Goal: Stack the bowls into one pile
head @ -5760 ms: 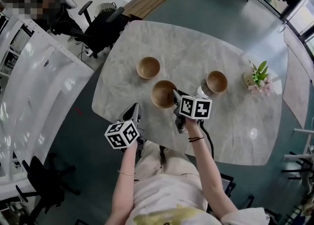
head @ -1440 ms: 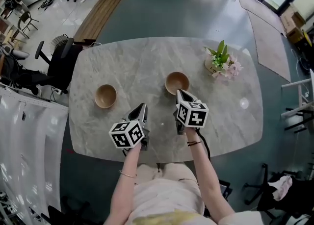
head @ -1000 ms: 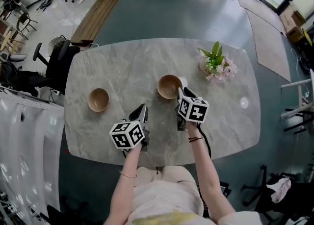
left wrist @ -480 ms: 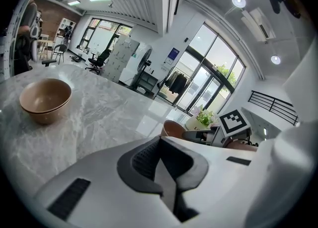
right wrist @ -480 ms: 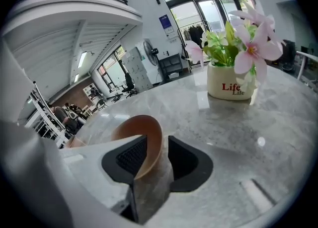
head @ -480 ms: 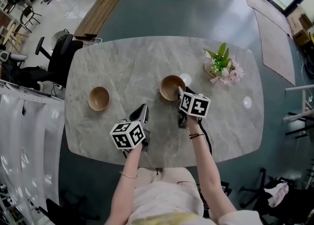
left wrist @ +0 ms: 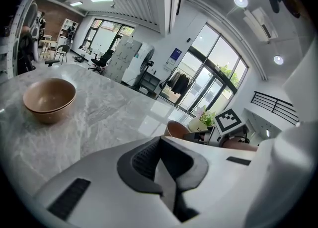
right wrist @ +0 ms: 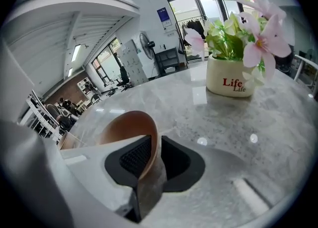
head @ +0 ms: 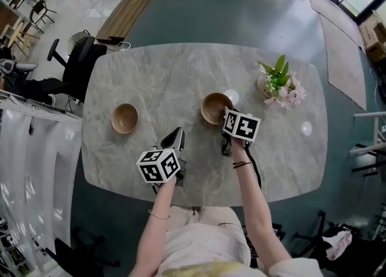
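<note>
The right gripper (right wrist: 155,158), jaws just closing, grasps the wall of the bowl (right wrist: 124,125) between its pads (the left gripper (left wrist: 160,165) is clenched and empty, the other bowl (left wrist: 48,98) well ahead, leftward of its jaws).

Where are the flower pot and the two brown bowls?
flower pot (right wrist: 231,84): right gripper view, white front wall.
left bowl (head: 125,118): head view, inner hollow.
right bowl (head: 215,107): head view, inner hollow.

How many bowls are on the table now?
2: the left bowl stands alone on the table; the middle bowl sits nearer the flower pot. Another may be nested inside either.
</note>
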{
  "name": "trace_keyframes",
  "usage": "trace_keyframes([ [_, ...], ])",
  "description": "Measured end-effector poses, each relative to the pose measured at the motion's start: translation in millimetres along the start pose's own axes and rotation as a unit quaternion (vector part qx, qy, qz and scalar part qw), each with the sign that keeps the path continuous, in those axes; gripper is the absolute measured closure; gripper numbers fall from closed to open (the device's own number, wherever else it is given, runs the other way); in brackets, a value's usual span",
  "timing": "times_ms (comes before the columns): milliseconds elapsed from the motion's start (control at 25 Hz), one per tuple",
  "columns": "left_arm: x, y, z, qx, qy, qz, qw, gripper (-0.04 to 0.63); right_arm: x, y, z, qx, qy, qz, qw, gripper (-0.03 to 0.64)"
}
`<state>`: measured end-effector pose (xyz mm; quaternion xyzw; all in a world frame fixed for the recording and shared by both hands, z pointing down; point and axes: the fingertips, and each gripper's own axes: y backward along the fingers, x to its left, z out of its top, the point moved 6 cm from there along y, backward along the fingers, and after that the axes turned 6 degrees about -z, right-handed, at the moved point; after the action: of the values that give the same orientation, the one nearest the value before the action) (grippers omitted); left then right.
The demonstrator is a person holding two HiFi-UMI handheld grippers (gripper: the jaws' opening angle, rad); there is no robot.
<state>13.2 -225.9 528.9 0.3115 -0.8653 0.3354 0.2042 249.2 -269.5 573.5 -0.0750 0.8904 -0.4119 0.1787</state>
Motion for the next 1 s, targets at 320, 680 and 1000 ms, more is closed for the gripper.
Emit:
trace_keyframes([
  [320, 1, 12, 2, -0.017, 0.003, 0.008, 0.9998, 0.595, 3, 5, 2, -0.001, 0.015, -0.01, 1.0, 0.595],
  [680, 16, 51, 5, -0.051, 0.013, 0.036, 0.998, 0.595, 37, 21, -4, -0.005, 0.03, 0.022, 0.999, 0.598],
  [1000, 43, 87, 7, -0.071, 0.017, 0.062, 0.9954, 0.595, 79, 28, -17, -0.006, 0.034, 0.06, 0.998, 0.598],
])
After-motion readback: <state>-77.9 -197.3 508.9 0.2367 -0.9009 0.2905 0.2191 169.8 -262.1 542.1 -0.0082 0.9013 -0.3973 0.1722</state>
